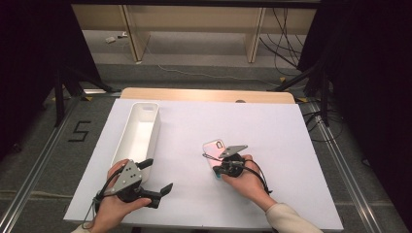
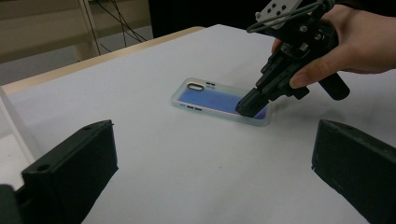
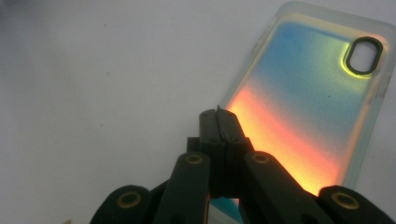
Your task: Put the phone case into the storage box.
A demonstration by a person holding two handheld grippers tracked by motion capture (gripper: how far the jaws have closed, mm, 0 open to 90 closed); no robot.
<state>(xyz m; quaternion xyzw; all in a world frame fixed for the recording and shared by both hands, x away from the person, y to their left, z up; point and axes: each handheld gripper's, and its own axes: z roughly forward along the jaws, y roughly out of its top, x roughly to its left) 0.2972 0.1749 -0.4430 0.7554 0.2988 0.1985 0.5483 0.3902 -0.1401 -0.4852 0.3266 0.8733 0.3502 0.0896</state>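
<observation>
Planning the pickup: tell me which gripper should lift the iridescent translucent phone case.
Right. The right gripper has its shut jaws at the iridescent translucent phone case's near edge, while the left gripper stands open, well away from it.

Phone case [image 3: 308, 98]: glossy translucent iridescent plastic. Table cover [image 1: 272, 131]: matt white sheet. Bin [image 1: 138, 133]: smooth white plastic.

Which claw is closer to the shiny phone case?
The right claw. Its shut tips sit at the near end of the phone case, on its edge. The left claw is open and stays apart, over bare table beside the white bin.
</observation>
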